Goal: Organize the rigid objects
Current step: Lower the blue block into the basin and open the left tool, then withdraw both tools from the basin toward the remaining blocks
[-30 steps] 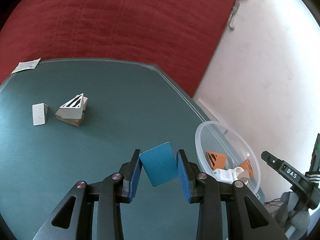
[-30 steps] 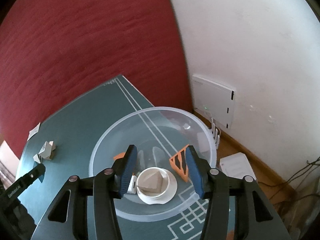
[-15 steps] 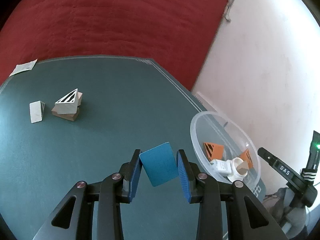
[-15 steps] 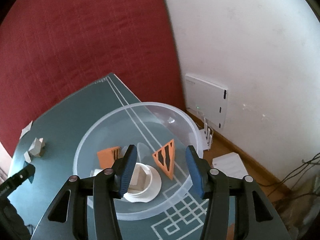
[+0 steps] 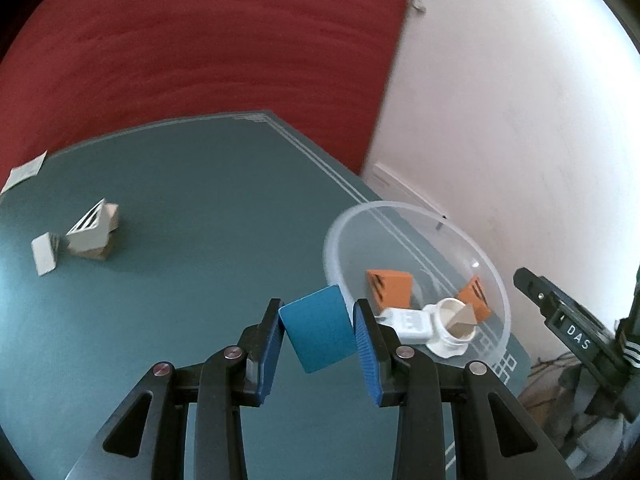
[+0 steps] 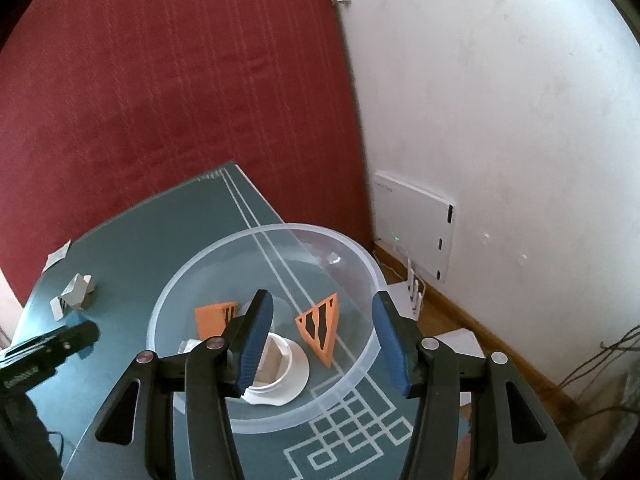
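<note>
We carry the blue block pinched in the left gripper, just left of the clear bowl; right gripper spread empty above the bowl. Next we likely move over the rim, release.

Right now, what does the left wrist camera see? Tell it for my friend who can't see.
The left tool grips a flat blue block above a dark green table. To its right stands a clear plastic bowl holding two orange wedges and white pieces. Far left lie small pale blocks.
</note>
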A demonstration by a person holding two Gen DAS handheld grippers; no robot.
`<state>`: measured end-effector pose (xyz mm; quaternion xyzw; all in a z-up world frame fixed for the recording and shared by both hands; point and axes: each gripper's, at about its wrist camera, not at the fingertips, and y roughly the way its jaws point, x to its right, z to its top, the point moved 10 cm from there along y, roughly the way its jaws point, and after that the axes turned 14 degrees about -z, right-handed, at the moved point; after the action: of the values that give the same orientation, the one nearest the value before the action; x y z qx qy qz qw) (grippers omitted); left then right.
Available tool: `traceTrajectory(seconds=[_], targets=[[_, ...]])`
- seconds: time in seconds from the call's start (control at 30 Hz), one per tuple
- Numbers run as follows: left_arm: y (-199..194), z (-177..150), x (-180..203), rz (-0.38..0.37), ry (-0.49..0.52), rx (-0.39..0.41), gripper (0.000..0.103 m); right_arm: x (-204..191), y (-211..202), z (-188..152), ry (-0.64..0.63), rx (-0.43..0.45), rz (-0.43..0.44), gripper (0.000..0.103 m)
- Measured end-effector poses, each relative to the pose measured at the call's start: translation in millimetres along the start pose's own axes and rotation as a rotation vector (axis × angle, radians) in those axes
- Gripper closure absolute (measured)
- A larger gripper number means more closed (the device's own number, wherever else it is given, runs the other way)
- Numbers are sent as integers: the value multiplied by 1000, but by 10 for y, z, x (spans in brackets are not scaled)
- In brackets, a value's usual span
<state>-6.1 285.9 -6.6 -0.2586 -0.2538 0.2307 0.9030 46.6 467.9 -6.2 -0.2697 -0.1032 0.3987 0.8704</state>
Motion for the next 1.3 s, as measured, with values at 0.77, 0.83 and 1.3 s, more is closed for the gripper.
traceTrajectory(seconds=[0.77,0.83,1.3], targets=[[158,13,298,-55,34,-61,38,5,-22,14,37,-4,52,49],[126,-4,294,-50,33,-62,37,-15,-31,2,32,-5,54,49],[-95,-74,36,157,56,2,9,-71,-75,-53,18,-10,50,48]])
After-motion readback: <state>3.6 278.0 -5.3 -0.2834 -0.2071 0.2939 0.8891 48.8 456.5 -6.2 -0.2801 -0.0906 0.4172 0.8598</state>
